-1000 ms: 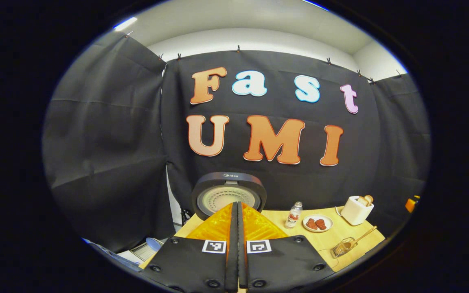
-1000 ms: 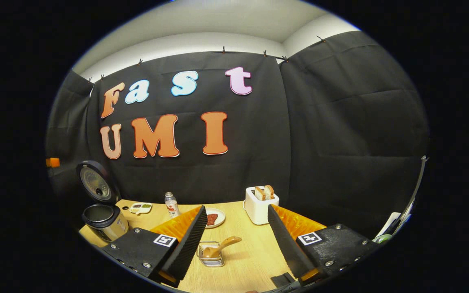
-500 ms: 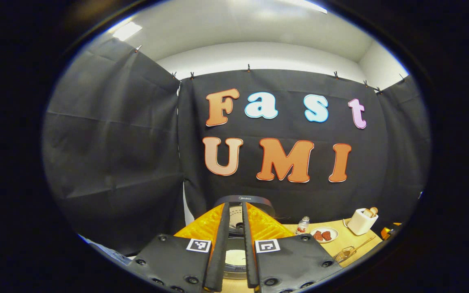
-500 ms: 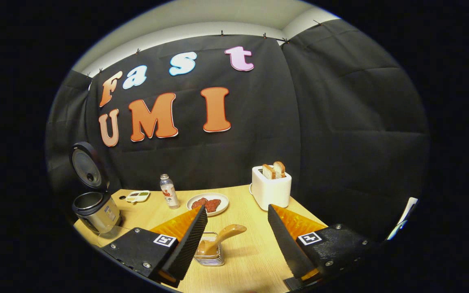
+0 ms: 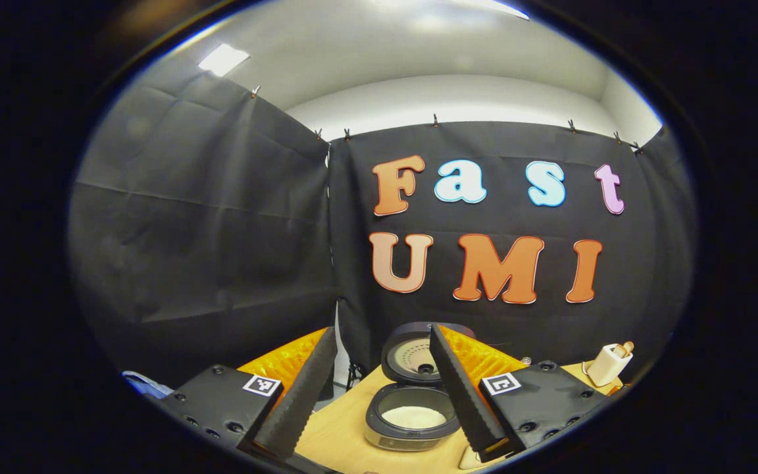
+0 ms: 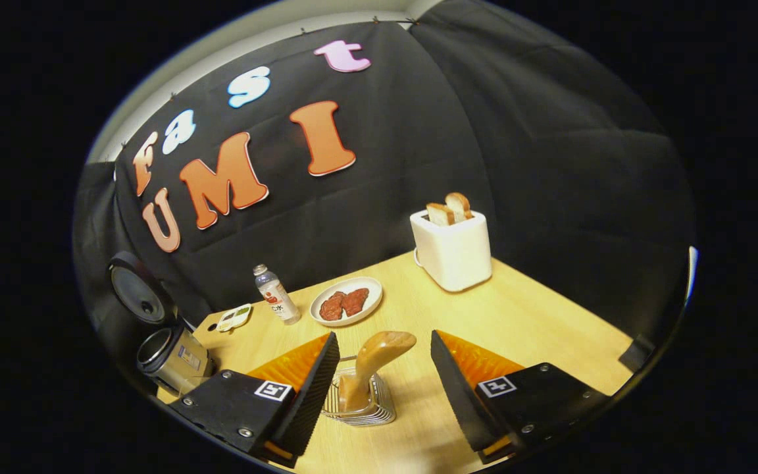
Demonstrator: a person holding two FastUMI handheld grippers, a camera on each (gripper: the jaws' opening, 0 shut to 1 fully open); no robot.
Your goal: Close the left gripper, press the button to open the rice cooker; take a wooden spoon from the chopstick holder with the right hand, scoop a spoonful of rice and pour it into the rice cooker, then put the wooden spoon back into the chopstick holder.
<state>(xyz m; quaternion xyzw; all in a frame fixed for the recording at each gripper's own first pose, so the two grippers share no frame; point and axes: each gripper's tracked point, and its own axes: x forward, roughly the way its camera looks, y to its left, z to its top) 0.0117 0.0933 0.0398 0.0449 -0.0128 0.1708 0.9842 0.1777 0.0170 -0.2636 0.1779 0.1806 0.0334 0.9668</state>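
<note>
Right gripper (image 6: 382, 388) spread wide, empty; tan wooden spoon (image 6: 374, 364) in wire chopstick holder (image 6: 359, 403) dead ahead between fingers, handle leaning up-right. Left gripper (image 5: 379, 395) wide, near open rice cooker (image 5: 413, 416).

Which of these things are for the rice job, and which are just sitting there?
For the job: rice cooker, lid up; wooden spoon; chopstick holder; right gripper, open around the spoon.

Just sitting there: toaster, plate, bottle.
</note>
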